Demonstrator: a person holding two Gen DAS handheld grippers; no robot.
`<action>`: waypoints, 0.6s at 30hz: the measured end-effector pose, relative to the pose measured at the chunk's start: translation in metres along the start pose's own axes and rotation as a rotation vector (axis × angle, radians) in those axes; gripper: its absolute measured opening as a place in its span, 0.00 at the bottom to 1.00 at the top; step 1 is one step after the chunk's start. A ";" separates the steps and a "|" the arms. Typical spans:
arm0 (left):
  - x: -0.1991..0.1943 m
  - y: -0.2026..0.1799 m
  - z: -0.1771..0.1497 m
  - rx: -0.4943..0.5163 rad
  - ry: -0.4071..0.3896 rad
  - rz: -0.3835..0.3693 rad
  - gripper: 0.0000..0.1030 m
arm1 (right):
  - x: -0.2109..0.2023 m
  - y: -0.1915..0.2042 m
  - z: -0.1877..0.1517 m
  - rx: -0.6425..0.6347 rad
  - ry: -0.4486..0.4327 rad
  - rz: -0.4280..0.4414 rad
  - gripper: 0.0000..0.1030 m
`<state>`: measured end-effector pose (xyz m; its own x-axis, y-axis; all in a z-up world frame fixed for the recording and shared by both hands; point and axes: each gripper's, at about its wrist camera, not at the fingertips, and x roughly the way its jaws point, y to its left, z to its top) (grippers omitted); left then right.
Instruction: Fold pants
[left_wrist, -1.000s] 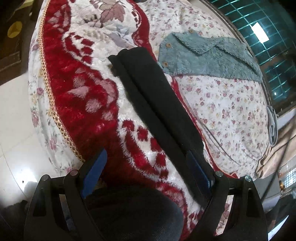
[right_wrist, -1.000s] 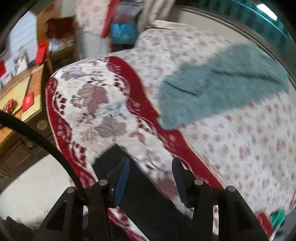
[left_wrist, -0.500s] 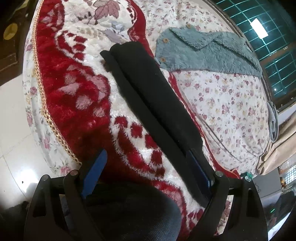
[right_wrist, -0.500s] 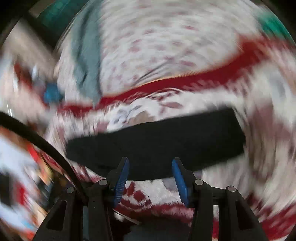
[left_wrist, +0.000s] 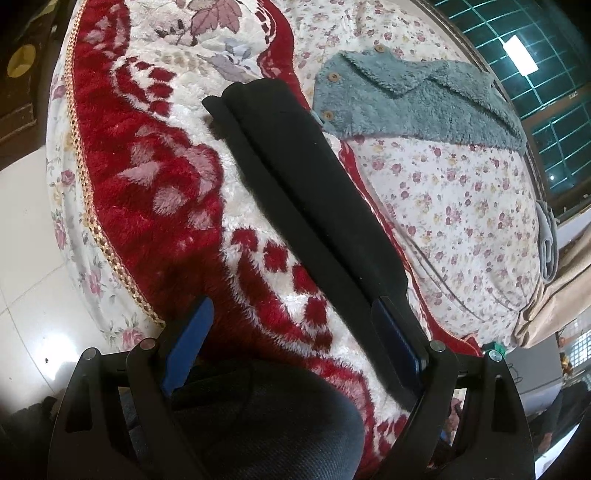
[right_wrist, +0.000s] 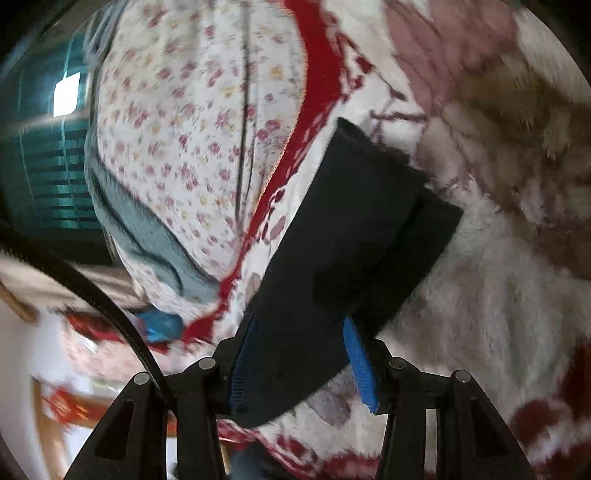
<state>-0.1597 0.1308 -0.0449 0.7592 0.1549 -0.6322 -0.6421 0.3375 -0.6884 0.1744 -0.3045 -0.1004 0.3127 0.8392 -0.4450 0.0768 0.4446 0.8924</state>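
Left wrist view, black pants (left_wrist: 295, 177) folded long (a narrow strip), running diagonally away, left gripper (left_wrist: 291, 332) released.

Right gripper (right_wrist: 301, 360), rolled over, now down at the black pants (right_wrist: 354, 236).

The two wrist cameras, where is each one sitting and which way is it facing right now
Left wrist: on the left gripper, looking down along the black pants across the bed toward the teal fleece jacket; a dark-clothed knee shows below.
Right wrist: on the right gripper, rolled sideways, low over the pants' end; a black cable crosses.
Shared: pants, jacket, red floral blanket.
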 end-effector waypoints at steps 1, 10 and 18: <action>0.000 0.000 0.000 -0.002 0.003 -0.015 0.85 | -0.001 -0.006 0.001 0.029 -0.009 0.003 0.45; 0.002 0.022 0.070 -0.106 0.132 -0.277 0.85 | 0.007 0.018 0.014 -0.076 0.010 -0.150 0.27; 0.029 0.038 0.138 -0.261 0.248 -0.342 0.85 | 0.023 0.024 0.012 -0.011 -0.056 -0.227 0.26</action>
<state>-0.1471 0.2759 -0.0408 0.9029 -0.1607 -0.3987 -0.3904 0.0816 -0.9170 0.1946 -0.2784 -0.0880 0.3407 0.6990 -0.6287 0.1403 0.6234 0.7692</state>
